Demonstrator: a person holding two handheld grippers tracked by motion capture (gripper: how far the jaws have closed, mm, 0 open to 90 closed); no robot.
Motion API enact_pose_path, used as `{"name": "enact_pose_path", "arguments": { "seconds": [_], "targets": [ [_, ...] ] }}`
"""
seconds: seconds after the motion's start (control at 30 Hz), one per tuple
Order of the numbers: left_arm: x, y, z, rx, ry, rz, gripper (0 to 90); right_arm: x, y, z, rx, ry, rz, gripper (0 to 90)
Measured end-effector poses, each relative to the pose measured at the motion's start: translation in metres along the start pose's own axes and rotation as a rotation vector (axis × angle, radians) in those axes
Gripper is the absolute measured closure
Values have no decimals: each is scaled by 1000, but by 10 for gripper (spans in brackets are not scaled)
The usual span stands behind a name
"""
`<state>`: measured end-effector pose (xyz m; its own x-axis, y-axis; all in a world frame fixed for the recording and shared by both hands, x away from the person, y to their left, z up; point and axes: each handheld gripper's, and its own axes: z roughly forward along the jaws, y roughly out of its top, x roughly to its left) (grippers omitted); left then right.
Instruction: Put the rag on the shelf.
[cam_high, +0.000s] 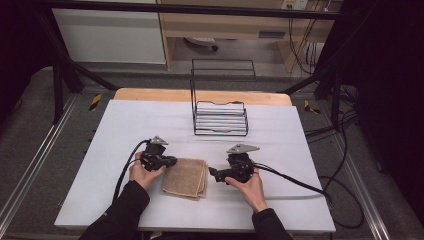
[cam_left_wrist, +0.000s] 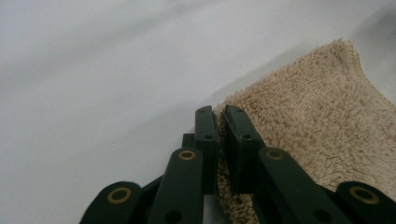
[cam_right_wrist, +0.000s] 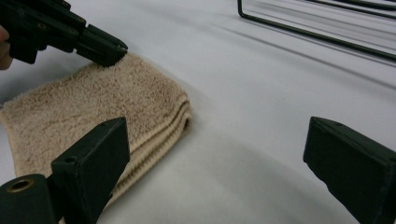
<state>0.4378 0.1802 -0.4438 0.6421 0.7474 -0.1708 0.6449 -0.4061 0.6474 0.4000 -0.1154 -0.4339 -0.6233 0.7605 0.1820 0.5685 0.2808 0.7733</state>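
I'm at the grasping step on the folded towel (cam_high: 186, 177), which lies on the counter (cam_high: 125, 125) between my hands. My left tool (cam_left_wrist: 222, 122) is pinched nearly shut on the towel's edge at one corner. My right tool (cam_right_wrist: 215, 163) hangs wide open just beside the opposite edge, holding nothing — next, I judge, it must close on that side before any lift.

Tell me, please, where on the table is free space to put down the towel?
Free: the far left, between the wire rack and the table's left edge; also the right side, beyond the right gripper. Crowded: the near middle, where the towel lies between both grippers, the left gripper pinching its corner.
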Motion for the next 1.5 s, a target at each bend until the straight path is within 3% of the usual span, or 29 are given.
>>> {"name": "enact_pose_path", "arguments": {
  "seconds": [0.13, 0.17, 0.47, 0.6, 0.73, 1.5],
  "targets": [
    [0, -1, 0, -5, -1, 14, 831, 4, 8, 10, -9, -9, 13, 110],
    [0, -1, 0, -7, 3, 18, 831, 6, 12, 16, -5, -18, 22, 166],
    [-1, -1, 0, -8, 7, 32, 830, 13, 22, 39, 31, -24, -10, 365],
    [-2, -1, 1, -9, 14, 43, 828, 12, 23, 47, 60, -31, -1, 457],
    [-2, -1, 0, -6, 20, 55, 827, 13, 20, 50, 86, -23, 11, 561],
    [2, -3, 0, -20, -16, 62, 823, 18, 16, 54, 126, 52, 98, 844]
  ]
}}
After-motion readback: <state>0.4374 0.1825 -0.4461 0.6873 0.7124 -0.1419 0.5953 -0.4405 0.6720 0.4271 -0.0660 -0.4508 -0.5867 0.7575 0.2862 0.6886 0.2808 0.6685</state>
